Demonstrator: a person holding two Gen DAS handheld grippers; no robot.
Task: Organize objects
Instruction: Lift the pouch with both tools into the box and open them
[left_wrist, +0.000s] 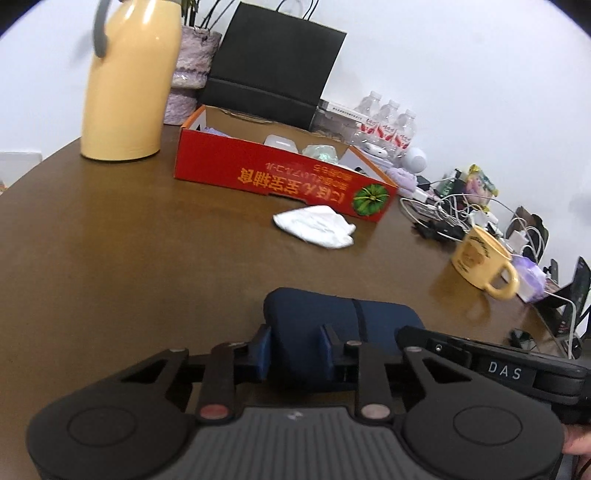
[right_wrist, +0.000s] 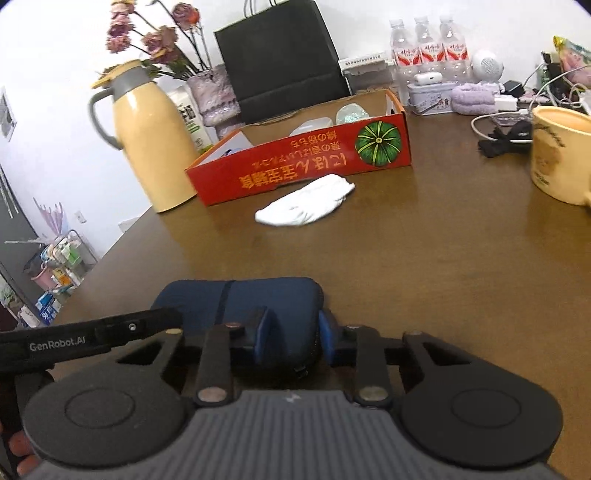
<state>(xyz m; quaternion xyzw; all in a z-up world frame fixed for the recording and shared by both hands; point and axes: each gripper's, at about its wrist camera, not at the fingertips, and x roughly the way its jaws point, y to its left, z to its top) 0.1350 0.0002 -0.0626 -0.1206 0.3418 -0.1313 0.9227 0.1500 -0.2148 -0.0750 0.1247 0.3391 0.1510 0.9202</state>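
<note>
Both tools are clamping one thing: the left gripper is pinching the left end of a navy pouch and the right gripper is pinching its right end, blue pads pressing into the soft sides. The pouch is lying on the brown table near the front edge, just ahead of both tools.

Judging from the holds, each grip is catching only a shallow bite of a soft, rounded body, so the pouch is likely sagging or slipping free if the two hands are lifting unevenly or pulling apart. A zipper tab near the right pads may be snagging.

The red box, probably the destination, is sitting toward the back of the table, already holding several small items. A crumpled white cloth is lying just in front of its long wall, directly on the straight path. A yellow mug is standing toward the right edge beside tangled cables, and a yellow thermos is standing left of the box; a wide swing is risking either
</note>
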